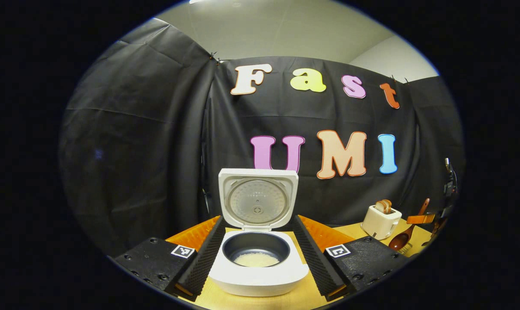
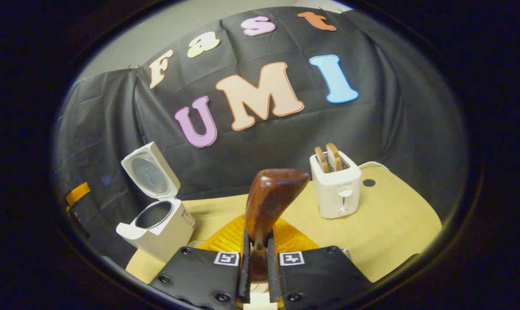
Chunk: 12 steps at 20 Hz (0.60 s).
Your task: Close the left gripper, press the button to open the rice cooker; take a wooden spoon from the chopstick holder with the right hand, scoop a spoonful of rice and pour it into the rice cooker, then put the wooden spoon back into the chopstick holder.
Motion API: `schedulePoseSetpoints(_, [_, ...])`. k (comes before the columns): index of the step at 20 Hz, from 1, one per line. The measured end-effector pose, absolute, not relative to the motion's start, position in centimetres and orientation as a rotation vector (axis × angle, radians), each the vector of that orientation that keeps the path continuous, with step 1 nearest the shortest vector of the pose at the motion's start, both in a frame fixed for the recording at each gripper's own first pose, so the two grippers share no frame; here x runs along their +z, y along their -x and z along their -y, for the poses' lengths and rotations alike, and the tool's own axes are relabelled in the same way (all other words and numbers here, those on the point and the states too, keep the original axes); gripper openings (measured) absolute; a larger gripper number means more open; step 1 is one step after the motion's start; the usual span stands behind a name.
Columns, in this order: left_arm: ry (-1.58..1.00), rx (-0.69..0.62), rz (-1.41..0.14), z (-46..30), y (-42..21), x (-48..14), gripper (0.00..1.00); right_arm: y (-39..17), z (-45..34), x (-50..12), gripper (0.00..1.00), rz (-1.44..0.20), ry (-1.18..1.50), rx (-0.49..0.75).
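The white rice cooker (image 1: 258, 275) stands open with its lid (image 1: 258, 199) upright, and a thin layer of rice (image 1: 256, 259) lies in the dark inner pot. My left gripper (image 1: 258, 218) is open, one finger on each side of the cooker, touching nothing. My right gripper (image 2: 258, 234) is shut on the handle of the wooden spoon (image 2: 270, 200), whose bowl points up and away. In the left gripper view the same spoon (image 1: 400, 241) hangs low at the far right, its bowl dark. The open cooker (image 2: 159, 224) stands to the left of my right gripper.
A white toaster (image 2: 337, 189) with two slices of bread stands on the tan table (image 2: 393, 219) right of the spoon; it also appears as the toaster (image 1: 380, 220) at the back right. The black cloth wall closes the back.
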<state>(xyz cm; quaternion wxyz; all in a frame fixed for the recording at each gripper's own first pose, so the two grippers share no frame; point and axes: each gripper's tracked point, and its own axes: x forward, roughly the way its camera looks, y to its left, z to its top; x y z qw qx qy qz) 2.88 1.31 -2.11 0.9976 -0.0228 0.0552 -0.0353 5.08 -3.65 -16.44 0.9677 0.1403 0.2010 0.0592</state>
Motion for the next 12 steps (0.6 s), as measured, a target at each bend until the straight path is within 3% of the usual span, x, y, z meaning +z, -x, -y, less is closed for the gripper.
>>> schedulePoseSetpoints(6, [0.044, -0.025, -0.12, -3.2, -1.3, -2.2, 0.94, -5.3, -0.5, -18.8, 0.21, -0.438, -0.199, 0.182])
schedulePoseSetpoints(12, [-0.005, 0.01, -0.13, -5.5, 0.0, -2.1, 0.94, -6.4, -2.8, -22.8, 0.2, -0.457, -0.096, 0.162])
